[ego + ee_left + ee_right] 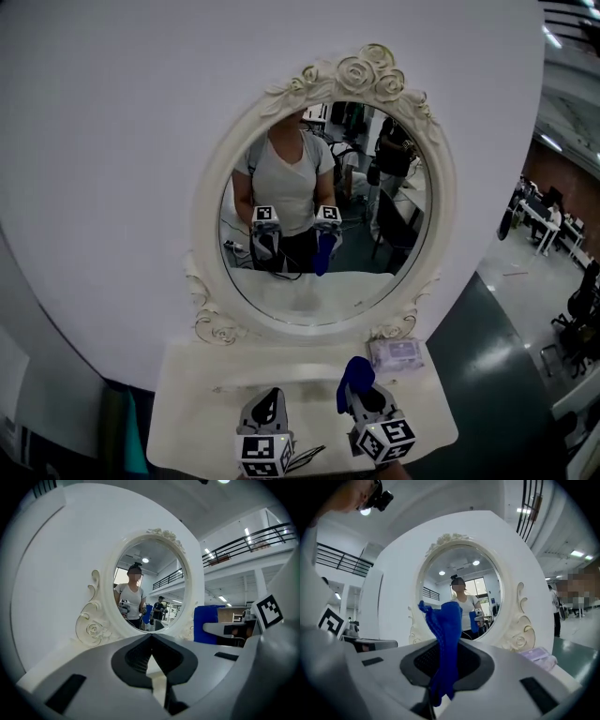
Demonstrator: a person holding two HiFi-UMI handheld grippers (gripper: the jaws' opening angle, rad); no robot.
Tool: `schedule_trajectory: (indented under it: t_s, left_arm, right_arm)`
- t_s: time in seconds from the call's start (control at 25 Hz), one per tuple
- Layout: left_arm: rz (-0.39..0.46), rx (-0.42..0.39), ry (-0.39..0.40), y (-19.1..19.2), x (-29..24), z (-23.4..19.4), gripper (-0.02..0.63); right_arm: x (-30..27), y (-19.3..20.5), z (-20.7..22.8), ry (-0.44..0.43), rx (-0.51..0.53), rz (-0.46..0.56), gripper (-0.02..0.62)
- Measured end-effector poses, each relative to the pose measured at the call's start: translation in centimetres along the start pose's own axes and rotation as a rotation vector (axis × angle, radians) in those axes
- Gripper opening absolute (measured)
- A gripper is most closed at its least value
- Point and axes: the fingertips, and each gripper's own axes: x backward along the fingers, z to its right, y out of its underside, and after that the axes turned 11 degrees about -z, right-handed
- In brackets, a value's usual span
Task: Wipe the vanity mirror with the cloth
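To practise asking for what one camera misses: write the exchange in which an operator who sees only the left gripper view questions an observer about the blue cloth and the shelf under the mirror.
Operator: Is that blue cloth actually gripped?
Observer: Yes. The right gripper has its jaws shut on the blue cloth, which stands up from between them.
Operator: Anything lying on the shelf?
Observer: A pale packet lies at the right end of the shelf, just below the frame of the mirror.
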Motion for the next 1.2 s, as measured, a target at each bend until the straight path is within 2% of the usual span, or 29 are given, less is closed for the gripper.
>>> schedule_trajectory:
  t_s: [0.16,0.4,0.52,0.84,1.0,1.2]
  left_arm:
    - [0.011,-0.024,0.022,0.8,1.2,1.1,0.005]
    - [-0.008,0.012,-0.036,2.7,3.7,1.9,0.005]
    - [0.01,0.035,-0.053,2.2,5.0,3.0,0.005]
    - [0.011,0.029,-0.119,3.5,9.6,5.6,0.005]
    - [0.008,0.03,-0.145,4.3,11.1,6.0,0.005]
    - [0.018,0.035,-0.158,4.6,12.3,6.0,0.005]
  right_arm:
    - [0.4,-0.2,-0.9,-0.024,-0.01,0.028,0.066]
    - [3.2,0.8,-1.6,-0.055,0.003,0.021,0.066]
    - [5.2,1.2,-0.7,-0.069,-0.045,0.015,0.066]
    - [10.1,1.9,0.5,-0.032,-0.087,0.018,0.066]
    - [11.3,2.6,-0.2,-0.038,-0.074,0.003,0.066]
    - [12.0,3.3,-0.4,0.005,-0.03,-0.044,0.065]
